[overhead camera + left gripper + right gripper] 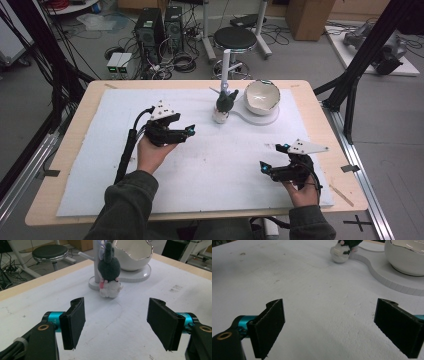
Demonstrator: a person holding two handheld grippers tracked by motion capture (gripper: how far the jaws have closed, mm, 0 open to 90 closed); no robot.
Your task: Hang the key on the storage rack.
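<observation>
Plush toy (109,272) stands upright straight ahead of left gripper (116,325), nearer than right gripper (337,330); both jaws wide, empty.

The light is soft and even on the white mat (210,165). Shadows are faint. The bowl (132,251) has a shiny rim. Close up, the black pads (270,325) look a bit blurry.

Beyond the tongs, a grey floor with a black stool (235,38), computer towers (159,26) and tangled cables (182,62)
</observation>
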